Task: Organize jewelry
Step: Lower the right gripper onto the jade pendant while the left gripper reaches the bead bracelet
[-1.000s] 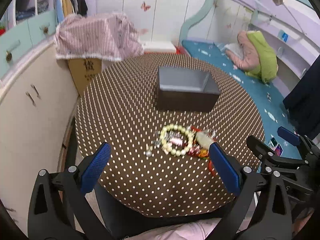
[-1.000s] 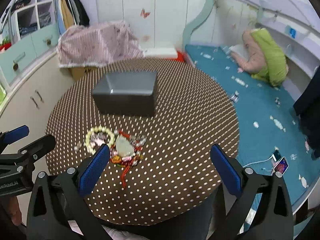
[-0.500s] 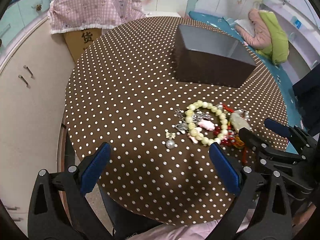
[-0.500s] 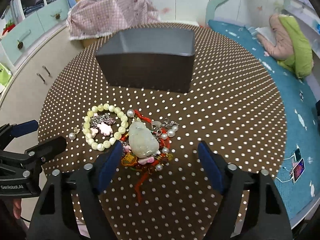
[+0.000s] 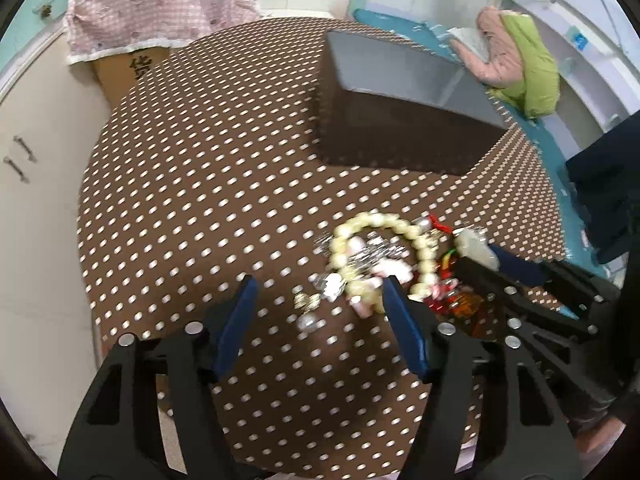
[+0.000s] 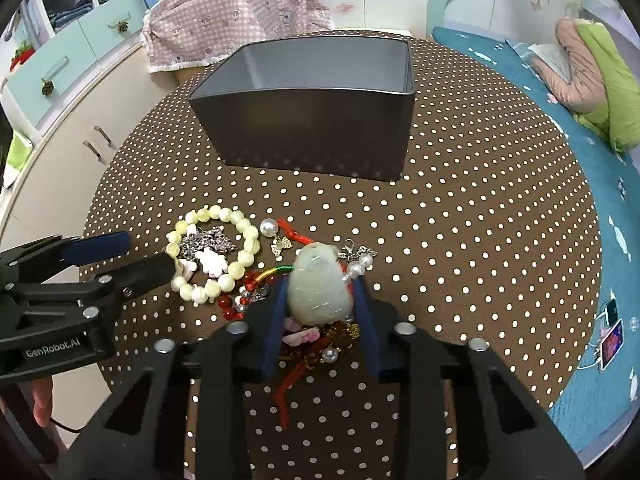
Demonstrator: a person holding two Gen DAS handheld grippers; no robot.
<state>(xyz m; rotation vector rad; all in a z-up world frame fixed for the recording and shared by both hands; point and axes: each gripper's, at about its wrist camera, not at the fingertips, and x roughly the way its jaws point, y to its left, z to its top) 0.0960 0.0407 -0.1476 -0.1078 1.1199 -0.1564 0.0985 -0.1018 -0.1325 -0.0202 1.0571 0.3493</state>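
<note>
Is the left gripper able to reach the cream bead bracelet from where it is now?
Probably yes: the left gripper is open, with the cream bead bracelet just ahead. The right gripper works beside it.

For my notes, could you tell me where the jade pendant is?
In the right wrist view the jade pendant sits between the right gripper's fingers, right of the bead bracelet.

Right gripper [image 6: 320, 300] low center of its frame, blue pads nearly closed, pinching something between them. Left gripper [image 5: 318, 308] bottom center of its view, fingers apart, nothing held. Bare fingertips [image 6: 42, 402] lower left.
</note>
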